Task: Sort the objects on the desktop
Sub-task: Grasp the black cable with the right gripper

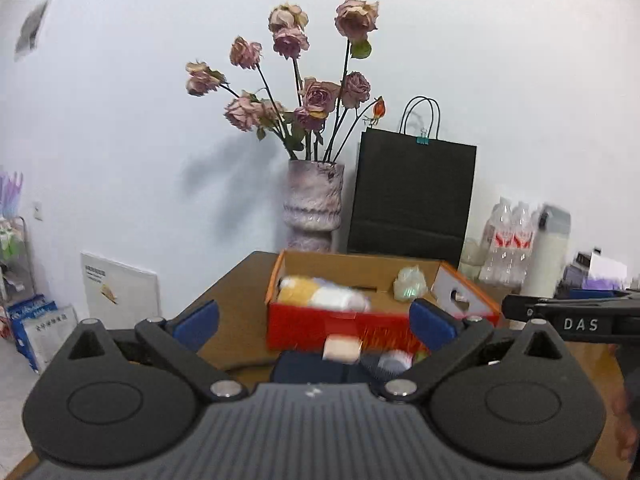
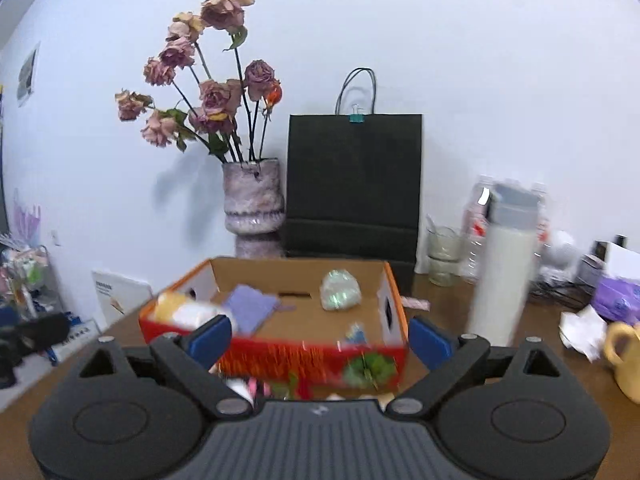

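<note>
An open red-and-orange cardboard box stands on the brown table. Inside lie a yellow-and-white soft item, a pale green crumpled ball and a lilac cloth. My left gripper is open and empty, in front of the box. A small pink block and a dark case lie between its fingers. My right gripper is open and empty, close to the box front. The right gripper's body shows at the right of the left wrist view.
A vase of dried roses and a black paper bag stand behind the box. A white flask, water bottles, a glass, a yellow mug and a purple pack crowd the right side.
</note>
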`<state>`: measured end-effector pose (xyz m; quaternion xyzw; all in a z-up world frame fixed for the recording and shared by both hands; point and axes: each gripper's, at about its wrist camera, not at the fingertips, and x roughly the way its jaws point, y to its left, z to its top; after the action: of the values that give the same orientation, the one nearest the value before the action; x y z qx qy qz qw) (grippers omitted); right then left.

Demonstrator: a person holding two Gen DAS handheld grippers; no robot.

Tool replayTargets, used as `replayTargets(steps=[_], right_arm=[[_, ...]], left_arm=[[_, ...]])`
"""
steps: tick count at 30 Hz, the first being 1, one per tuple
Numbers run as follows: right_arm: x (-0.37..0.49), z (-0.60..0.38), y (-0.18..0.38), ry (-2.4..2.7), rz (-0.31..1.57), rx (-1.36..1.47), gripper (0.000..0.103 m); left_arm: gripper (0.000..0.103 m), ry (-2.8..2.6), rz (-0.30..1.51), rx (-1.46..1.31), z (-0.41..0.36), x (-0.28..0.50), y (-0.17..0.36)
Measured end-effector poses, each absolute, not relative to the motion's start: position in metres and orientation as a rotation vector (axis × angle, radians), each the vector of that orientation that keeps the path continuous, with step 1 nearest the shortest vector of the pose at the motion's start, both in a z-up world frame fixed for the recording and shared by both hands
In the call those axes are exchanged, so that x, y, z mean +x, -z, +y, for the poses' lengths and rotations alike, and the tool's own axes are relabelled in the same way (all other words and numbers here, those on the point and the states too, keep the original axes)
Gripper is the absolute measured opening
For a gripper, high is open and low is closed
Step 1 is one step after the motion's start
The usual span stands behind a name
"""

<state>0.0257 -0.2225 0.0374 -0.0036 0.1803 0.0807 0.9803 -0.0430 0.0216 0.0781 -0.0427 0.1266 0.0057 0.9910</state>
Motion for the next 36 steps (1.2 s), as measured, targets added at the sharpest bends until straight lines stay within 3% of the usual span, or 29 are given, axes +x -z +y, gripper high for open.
replayTargets(steps=[8,14,20,26,31,36], right_arm=[[-0.060,-0.223,0.017,-0.268,0.418,-0.029,0.100],[-0.080,-0.223,0.026,-0.299,0.438,-0.032,0.100],[-0.073,-0.216,0.020,-0.371,0.422,-0.073,0.092],[-0.037,-0.201,0.017,-0.413,0.455,-0.090,0.082],[0.012,-0.173,0.012,-0.483,0.482,-0.110,0.068],[0.072,-0.137,0.013,-0.516,0.525,-0.131,0.059]], left_arm=[[0.103,0.014,0.341,-0.055,0.021,-0.111,-0.032],[0.103,-0.020,0.397,-0.059,0.026,-0.107,-0.022],[0.103,-0.082,0.430,-0.039,0.036,-0.084,-0.019],[0.083,-0.121,0.427,-0.032,0.053,-0.046,-0.026],[0.064,-0.136,0.496,-0.045,0.076,0.016,-0.026],[0.059,-0.155,0.612,-0.082,0.095,0.072,-0.010]])
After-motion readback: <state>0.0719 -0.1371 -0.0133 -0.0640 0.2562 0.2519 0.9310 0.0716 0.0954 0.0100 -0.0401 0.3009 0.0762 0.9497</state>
